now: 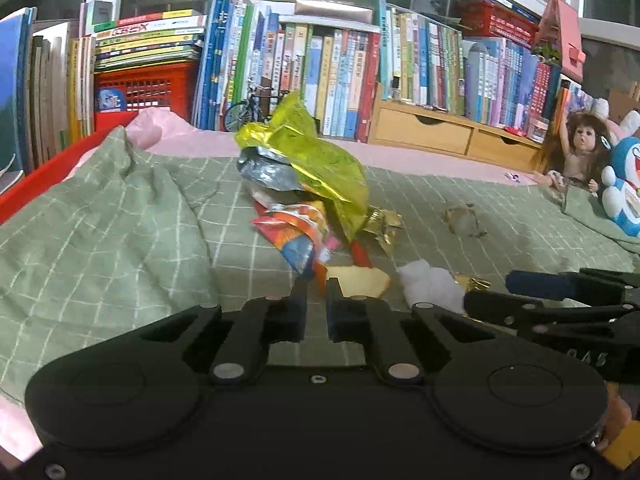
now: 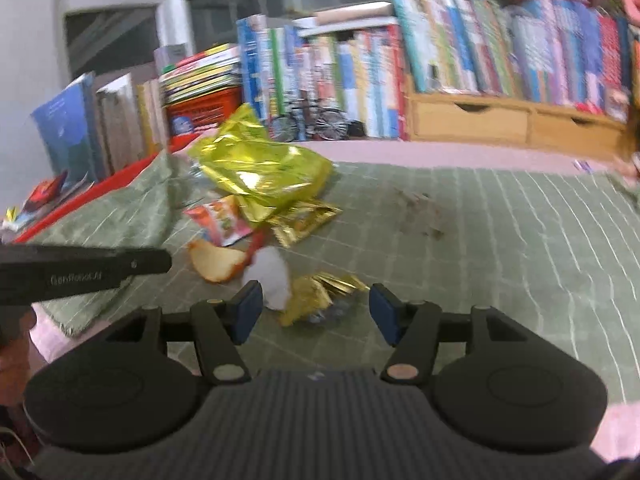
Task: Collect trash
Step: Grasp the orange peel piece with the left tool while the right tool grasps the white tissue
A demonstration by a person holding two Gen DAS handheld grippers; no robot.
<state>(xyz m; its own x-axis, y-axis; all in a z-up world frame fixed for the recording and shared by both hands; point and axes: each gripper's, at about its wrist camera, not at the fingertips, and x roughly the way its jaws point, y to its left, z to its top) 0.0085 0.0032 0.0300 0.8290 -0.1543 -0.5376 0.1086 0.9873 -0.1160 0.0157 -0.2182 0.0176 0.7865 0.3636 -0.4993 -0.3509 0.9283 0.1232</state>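
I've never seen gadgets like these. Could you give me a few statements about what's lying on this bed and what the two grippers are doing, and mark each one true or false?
1. The right gripper is wide open. True.
2. The yellow foil bag lies inside a bin. False: it lies on the green checked blanket.
3. The left gripper holds the bread slice. False: its nearly closed fingers hold nothing.
4. A doll sits beside the books. True.

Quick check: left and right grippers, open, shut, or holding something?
Left gripper: jaws nearly shut, gripping nothing.
Right gripper: jaws wide open, empty, over the gold wrapper.
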